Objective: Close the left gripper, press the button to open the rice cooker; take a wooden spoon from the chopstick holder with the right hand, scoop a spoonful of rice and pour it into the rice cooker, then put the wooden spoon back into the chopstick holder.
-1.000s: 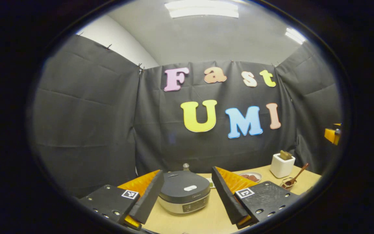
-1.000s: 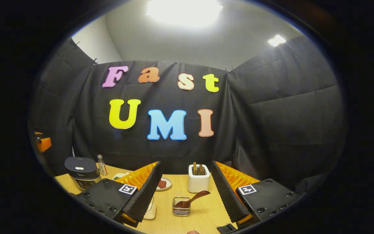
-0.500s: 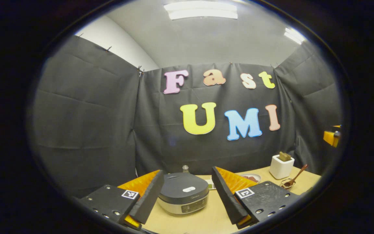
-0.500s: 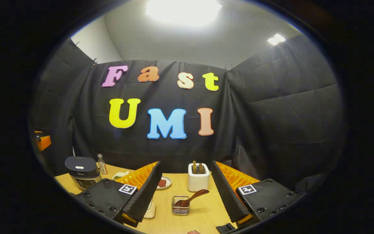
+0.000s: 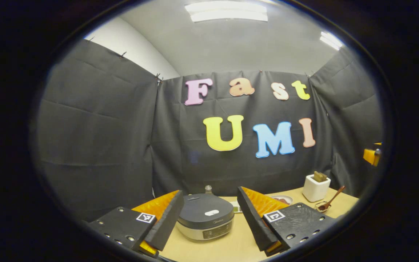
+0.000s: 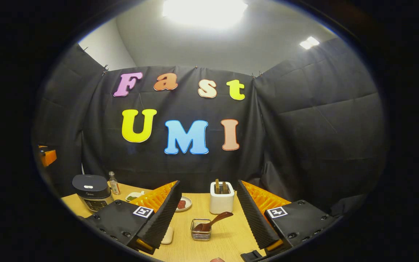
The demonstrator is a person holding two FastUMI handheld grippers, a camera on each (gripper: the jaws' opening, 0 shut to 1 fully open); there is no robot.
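Step in hand, as I judge it: the very start, nothing done yet; left gripper [image 5: 207,214] has its fingers wide apart w/ the rice cooker [image 5: 205,220] framed between them, just ahead and a bit below; lid down, the pale button [image 5: 211,212] on top of the lid untouched. Next move calls for bringing the fingers together first, then lowering the closed tips onto that button; it is small, so aim matters, and a push off-centre could likely just shove the cooker on the table [image 5: 227,247].

Right gripper [image 6: 208,211] also apart, holding nothing; the wire chopstick holder [image 6: 200,234] w/ the wooden spoon [image 6: 213,221] leaning out of it sits just ahead between its fingers, handle tilted up to the right; a white container [image 6: 221,198] stands behind it, farther off. From this side the cooker is well off to the left, a small bottle [image 6: 113,183] beside it.

Hard to tell: where the rice is; two small dishes show but contents too small to read; the pale thing by the left finger of the right gripper is partly hidden; cooker front panel unreadable.
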